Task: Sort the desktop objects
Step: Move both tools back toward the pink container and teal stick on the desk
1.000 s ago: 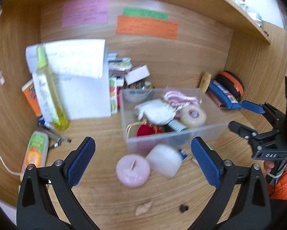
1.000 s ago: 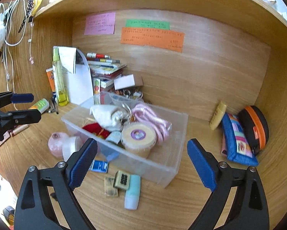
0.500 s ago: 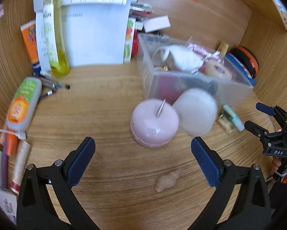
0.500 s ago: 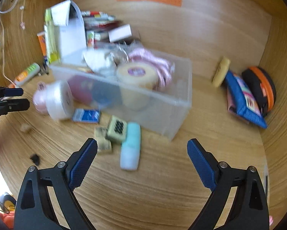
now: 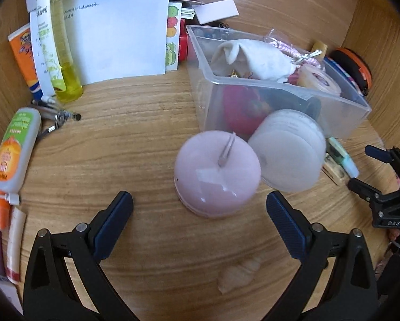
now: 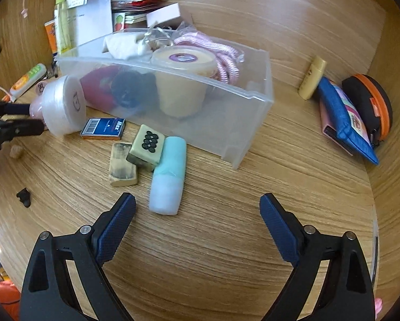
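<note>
A clear plastic bin (image 5: 341, 99) (image 6: 264, 80) holds a white cloth, a pink cord, a cream tub and red and dark items. In front of it sit a pink apple-shaped object (image 5: 217, 176) and a round pack of white pads (image 5: 288, 149) (image 6: 62, 104). My left gripper (image 5: 198, 208) (image 6: 35, 117) is open just short of the pink object. My right gripper (image 6: 197, 206) (image 5: 365, 167) is open over bare desk, close to a mint green tube (image 6: 169, 174). A mahjong tile (image 6: 146, 147), a worn eraser (image 6: 122, 165) and a small blue box (image 6: 103, 128) lie beside the tube.
A seashell (image 5: 240, 272) and a small black bit (image 6: 23, 196) lie on the wooden desk. At the left stand a yellow bottle (image 5: 63, 53), paper sheets and an orange tube (image 5: 15, 147). At the right wall lean a blue pouch (image 6: 344, 117) and a black-orange case (image 6: 368, 104).
Both grippers have sunk toward the desk and tipped further down, so the bin and loose items now look larger and closer. Both stayed open.
</note>
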`<state>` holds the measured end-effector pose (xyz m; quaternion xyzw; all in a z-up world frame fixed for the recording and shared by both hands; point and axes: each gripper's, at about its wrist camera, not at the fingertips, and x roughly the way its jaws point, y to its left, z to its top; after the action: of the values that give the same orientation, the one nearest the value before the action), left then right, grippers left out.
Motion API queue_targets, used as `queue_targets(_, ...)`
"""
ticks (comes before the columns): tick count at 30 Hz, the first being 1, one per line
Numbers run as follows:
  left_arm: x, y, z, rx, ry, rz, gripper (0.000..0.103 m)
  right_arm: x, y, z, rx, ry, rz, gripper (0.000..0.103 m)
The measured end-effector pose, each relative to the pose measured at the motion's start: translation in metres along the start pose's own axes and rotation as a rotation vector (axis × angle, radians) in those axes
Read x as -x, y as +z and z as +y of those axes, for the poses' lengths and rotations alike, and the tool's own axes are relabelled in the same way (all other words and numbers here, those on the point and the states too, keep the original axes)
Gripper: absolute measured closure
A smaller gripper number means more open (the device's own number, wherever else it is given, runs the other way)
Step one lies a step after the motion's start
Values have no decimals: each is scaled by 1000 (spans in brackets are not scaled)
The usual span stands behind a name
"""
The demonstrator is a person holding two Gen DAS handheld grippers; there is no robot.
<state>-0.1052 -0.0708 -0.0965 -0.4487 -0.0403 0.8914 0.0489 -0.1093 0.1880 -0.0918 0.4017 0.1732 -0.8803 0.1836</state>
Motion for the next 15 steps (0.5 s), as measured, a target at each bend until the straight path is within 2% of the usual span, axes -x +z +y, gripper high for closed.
queue_targets(3, -5, 4, -2, -22, 20, 2, 2, -3, 4, 0, 18, 18, -2, 17)
queue_targets(5, -7, 6, -4, -41, 29, -3, 2, -4, 7, -2, 16, 43, 6, 29)
queue_targets(8, -8, 11, -8, -64, 51, -21, 3, -7, 10, -5, 5, 94, 20, 36)
queue_targets(9, -9, 13, -8, -68, 54, -24, 5, -7, 11, -6, 7, 107, 16, 37)
queue_targets(11, -13, 15, -9, -73, 46, -16, 17, -9, 11, -7, 2, 126, 18, 40)
queue_targets(15, -17, 19, -10, -77, 31, -11, 25, -11, 15, -8, 0, 169, 24, 54)
